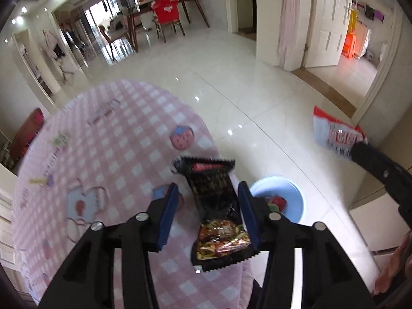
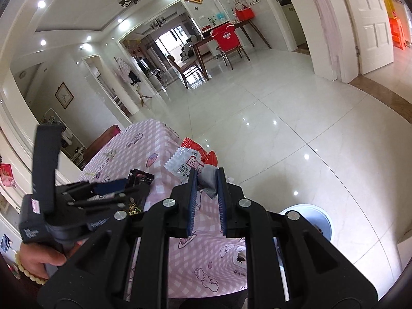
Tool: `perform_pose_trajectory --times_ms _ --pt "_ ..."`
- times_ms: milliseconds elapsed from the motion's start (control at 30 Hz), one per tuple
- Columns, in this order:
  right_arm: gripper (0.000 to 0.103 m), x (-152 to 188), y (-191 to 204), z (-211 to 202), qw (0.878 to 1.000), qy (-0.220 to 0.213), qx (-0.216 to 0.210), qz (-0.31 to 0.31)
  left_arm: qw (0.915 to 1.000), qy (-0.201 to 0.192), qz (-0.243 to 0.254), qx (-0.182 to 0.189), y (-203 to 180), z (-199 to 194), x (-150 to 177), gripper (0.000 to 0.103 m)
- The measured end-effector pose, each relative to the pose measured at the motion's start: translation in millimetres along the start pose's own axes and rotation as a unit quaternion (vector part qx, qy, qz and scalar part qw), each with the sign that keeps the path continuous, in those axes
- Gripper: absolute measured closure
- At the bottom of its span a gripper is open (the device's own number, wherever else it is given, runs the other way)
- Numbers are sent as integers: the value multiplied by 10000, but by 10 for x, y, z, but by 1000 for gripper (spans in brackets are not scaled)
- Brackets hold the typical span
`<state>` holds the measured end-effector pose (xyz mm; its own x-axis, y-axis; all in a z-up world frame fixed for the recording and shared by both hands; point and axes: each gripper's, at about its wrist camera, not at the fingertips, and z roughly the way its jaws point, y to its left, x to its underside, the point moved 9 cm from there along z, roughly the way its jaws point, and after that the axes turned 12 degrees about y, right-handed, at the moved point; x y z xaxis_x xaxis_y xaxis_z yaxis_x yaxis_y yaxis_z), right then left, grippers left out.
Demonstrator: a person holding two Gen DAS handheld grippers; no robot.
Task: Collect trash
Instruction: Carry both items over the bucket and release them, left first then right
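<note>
We have two pieces of trash in play above the pink checked worktop [image 1: 108, 139]. Our left tongs [image 1: 208, 193] stand partly open with the black wrapper [image 1: 219, 213] loose between the jaws, leaning on the right pad [image 1: 247, 213] and clear of the left one, so nothing really holds it. Below and just beyond, on the floor by the worktop's edge, sits the blue bin [image 1: 288, 193] with some trash already inside. Our right tongs [image 2: 207, 177] are clamped on a crumpled red-and-white wrapper [image 2: 190, 159], held over the worktop's edge, with the bin [image 2: 309, 213] lower to the right. The risk, as we judge it, is the black wrapper: it hangs mostly over the cloth rather than the bin, so it may land on the worktop or slide to the floor. It could also cling to the ribbed pad. The right wrapper is light and could flutter wide if dropped from this height.
</note>
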<state>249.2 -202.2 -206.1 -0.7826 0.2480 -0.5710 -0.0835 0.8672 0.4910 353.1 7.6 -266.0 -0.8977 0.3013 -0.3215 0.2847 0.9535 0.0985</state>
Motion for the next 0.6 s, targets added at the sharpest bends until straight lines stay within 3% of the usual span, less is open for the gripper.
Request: perform_pose_trajectory --times_ms 200,333,600 --pt "88 -3 -23 1 10000 -21 59 6 9995 -129 -52 272 -33 -12 -53 85" --pt "88 12 -88 -54 9998 -85 148 74 9984 -274 57 495 -195 -114 -178 85" --pt "88 -4 -374 -301 9972 -380 567 317 9929 -422 592 937 -923 -181 -408 81"
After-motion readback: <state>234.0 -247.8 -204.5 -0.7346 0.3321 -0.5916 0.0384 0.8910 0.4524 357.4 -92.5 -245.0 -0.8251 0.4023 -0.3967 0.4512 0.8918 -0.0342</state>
